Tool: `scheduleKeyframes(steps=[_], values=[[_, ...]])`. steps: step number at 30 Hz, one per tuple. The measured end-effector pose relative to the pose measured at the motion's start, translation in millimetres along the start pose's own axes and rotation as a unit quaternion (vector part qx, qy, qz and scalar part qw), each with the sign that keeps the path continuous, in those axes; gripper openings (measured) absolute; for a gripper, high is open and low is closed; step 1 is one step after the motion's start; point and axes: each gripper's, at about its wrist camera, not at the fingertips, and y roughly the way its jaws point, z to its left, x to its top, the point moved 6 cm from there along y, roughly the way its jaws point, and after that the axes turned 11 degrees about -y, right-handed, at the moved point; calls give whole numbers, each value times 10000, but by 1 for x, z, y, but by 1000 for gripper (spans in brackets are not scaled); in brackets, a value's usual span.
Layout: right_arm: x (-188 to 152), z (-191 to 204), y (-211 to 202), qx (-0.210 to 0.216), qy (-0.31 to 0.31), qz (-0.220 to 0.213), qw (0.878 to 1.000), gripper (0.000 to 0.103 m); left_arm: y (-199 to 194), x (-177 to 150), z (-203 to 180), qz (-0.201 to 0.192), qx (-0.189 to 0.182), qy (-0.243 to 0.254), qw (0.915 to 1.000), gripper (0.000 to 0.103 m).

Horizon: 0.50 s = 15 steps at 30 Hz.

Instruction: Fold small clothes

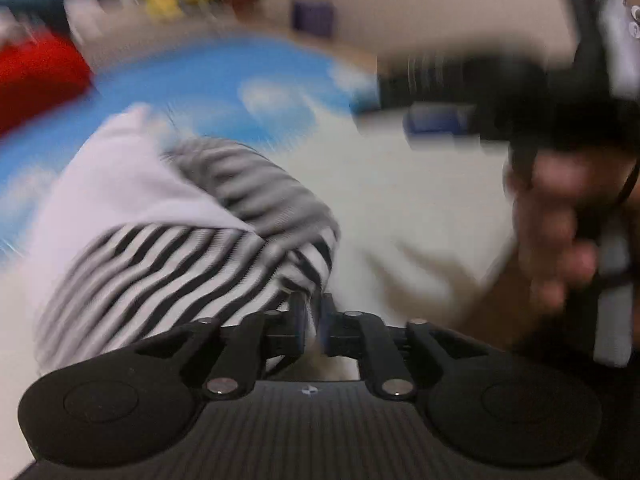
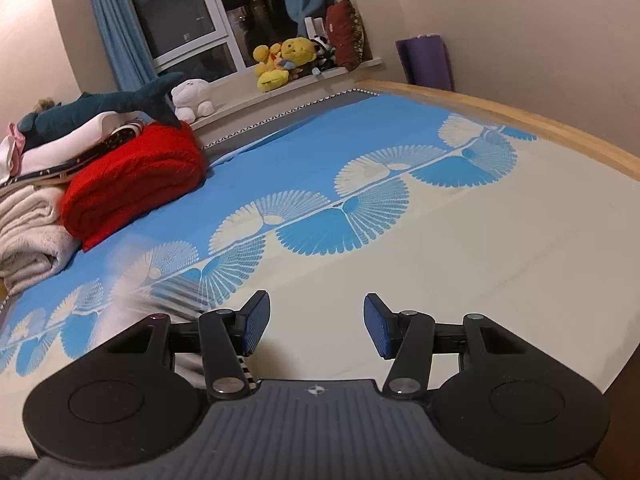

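Blur smears most of the left wrist view, yet the left claw (image 1: 312, 314) reads clearly enough: its two fingers stand almost together, clenched on a bunched edge of the striped garment (image 1: 192, 256), which gathers right at the fingertips. The garment is black-and-white striped with a plain pale panel lying over its upper left part. It spreads away from the claw to the left and rests on the bed (image 2: 480, 260), over the cream part of the sheet and reaching the blue part.

In the same view a person's hand (image 1: 560, 216) at the right edge grips the handle of the other tool, well apart from the garment.

The right claw (image 2: 316, 328) is released. Its blue pads stand wide apart with nothing between them, and it hangs over bare cream sheet. A bit of striped cloth shows just under its left finger, and a blurred patch of stripes lies beyond it at the lower left.

The sheet carries a band of fan shapes where blue meets cream. A folded red quilt (image 2: 136, 184) sits at the far left of the bed beside a cream blanket (image 2: 28, 232), with a shark plush (image 2: 120, 104) on the pile behind. Yellow plush toys (image 2: 284, 60) line the sill under the dark window (image 2: 180, 12).
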Motion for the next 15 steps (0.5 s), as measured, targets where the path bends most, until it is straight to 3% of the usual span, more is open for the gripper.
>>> scheduleKeyframes(steps=[3,5,9,12,15], values=[[-2,0,4,193,166,137,9996,54,-13,-2,23,-48,-46,-145,9999,13],[-2,4,5,352,228,195,9989,54,-39,0,46,-206,-125,-295,9993,22],[1,24,10,707,218,296,9968,54,-81,1,105,-362,441,-216,9981,27],[0,46,28,1053,104,627,9924,54,-94,4,141,-315,744,-220,9965,30],[-6,72,56,1618,-102,1161,9799,54,-97,3,166,-388,776,-393,9955,45]])
